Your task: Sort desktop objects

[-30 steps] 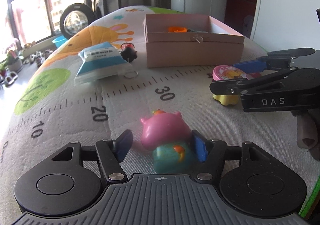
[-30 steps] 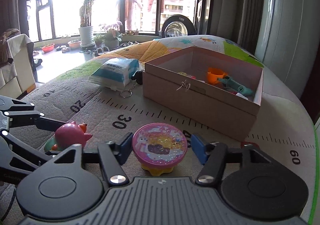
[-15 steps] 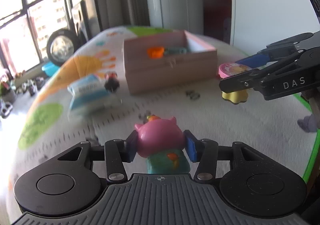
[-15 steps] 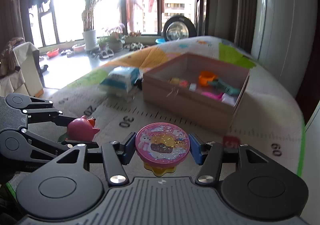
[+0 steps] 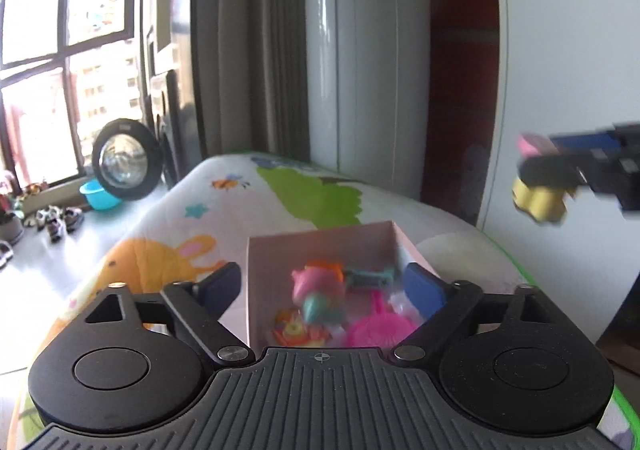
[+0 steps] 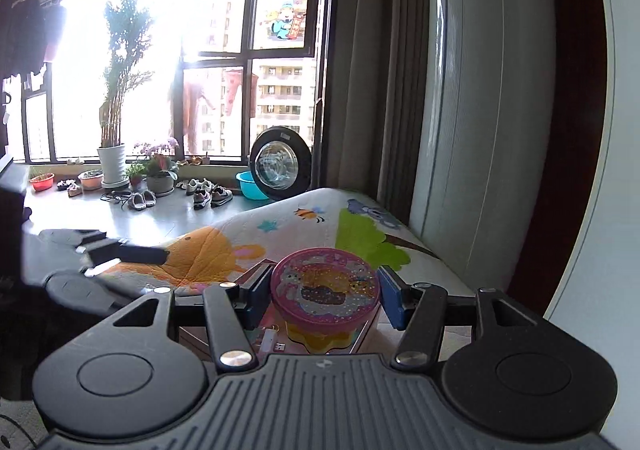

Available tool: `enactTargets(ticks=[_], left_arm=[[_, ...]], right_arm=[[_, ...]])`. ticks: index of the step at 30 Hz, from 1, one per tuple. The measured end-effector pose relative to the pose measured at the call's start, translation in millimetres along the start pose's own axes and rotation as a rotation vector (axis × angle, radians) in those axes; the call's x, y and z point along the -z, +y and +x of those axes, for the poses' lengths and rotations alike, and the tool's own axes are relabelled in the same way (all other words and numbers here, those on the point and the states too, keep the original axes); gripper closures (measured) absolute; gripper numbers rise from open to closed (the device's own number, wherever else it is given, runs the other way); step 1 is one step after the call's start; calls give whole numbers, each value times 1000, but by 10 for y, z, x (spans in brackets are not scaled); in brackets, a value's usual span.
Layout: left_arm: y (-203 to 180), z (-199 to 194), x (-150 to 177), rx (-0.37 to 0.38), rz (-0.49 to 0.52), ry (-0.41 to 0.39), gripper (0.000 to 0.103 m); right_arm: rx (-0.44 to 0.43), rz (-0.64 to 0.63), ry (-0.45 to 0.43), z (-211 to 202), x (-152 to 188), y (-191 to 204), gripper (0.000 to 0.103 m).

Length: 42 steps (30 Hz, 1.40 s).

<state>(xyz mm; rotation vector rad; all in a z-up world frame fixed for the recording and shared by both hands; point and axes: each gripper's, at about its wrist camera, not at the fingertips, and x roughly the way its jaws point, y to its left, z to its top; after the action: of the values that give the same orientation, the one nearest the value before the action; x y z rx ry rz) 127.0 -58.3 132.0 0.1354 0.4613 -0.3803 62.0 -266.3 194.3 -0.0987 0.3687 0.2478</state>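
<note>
My left gripper (image 5: 322, 274) hangs over the open pink box (image 5: 320, 244), its jaws opening wide. The pink-and-teal pig toy (image 5: 320, 292) shows blurred between the blue pads and touches neither; it is down inside the box among other toys. My right gripper (image 6: 320, 290) is shut on a round pink glitter tin with a yellow base (image 6: 325, 288), held in the air above the box. The left wrist view shows that gripper and the tin (image 5: 538, 201) blurred at the right. The left gripper's fingers (image 6: 120, 253) show at the left of the right wrist view.
The box holds a magenta scoop (image 5: 378, 330), an orange piece and a teal piece. It sits on a table covered by a cartoon mat (image 5: 224, 217). Beyond the far edge are a floor with shoes (image 6: 208, 195), a blue basin (image 6: 252, 185), plants and curtains.
Both grippers have risen and moved forward over the box. The left jaws have spread and let go of the pig toy. The right gripper still grips the tin.
</note>
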Motion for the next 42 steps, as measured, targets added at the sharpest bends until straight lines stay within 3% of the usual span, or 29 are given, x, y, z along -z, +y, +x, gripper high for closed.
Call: enactTargets(ticks=[5, 10, 13, 16, 20, 25, 27, 30, 32, 35, 37, 39, 42], left_arm=[[-63, -155, 634, 2, 44, 149, 5], [29, -247, 1021, -25, -2, 202, 3], [84, -256, 1136, -16, -61, 233, 3], [150, -309, 1216, -47, -74, 217, 2], [364, -377, 1328, -136, -121, 200, 2], [640, -424, 1419, -264, -190, 187, 1], [731, -452, 1443, -275, -224, 174, 1], [806, -460, 1475, -288, -253, 166, 1], [830, -463, 1490, -275, -265, 166, 1], [843, -500, 1504, -264, -278, 144, 1], [863, -512, 1521, -257, -294, 137, 1], [901, -536, 1535, -248, -322, 124, 1], [973, -573, 1547, -254, -373, 105, 1]], right_arm=[[-47, 70, 83, 445, -119, -10, 47], [-94, 149, 119, 1118, -284, 123, 47], [-65, 156, 120, 1555, -373, 233, 37], [-41, 145, 173, 1824, -353, 329, 37], [-61, 113, 218, 1853, -224, 504, 35], [-145, 81, 308, 1938, -125, 922, 35], [-172, 43, 353, 2045, -83, 1176, 41], [-181, -39, 462, 2362, 0, 1589, 66], [-165, -61, 511, 2583, 77, 1788, 67], [-66, -155, 519, 2902, 172, 1997, 67], [-34, -167, 572, 3118, 241, 2012, 67], [-6, -191, 596, 3191, 305, 2024, 66], [-44, -257, 601, 3062, 360, 2081, 68]])
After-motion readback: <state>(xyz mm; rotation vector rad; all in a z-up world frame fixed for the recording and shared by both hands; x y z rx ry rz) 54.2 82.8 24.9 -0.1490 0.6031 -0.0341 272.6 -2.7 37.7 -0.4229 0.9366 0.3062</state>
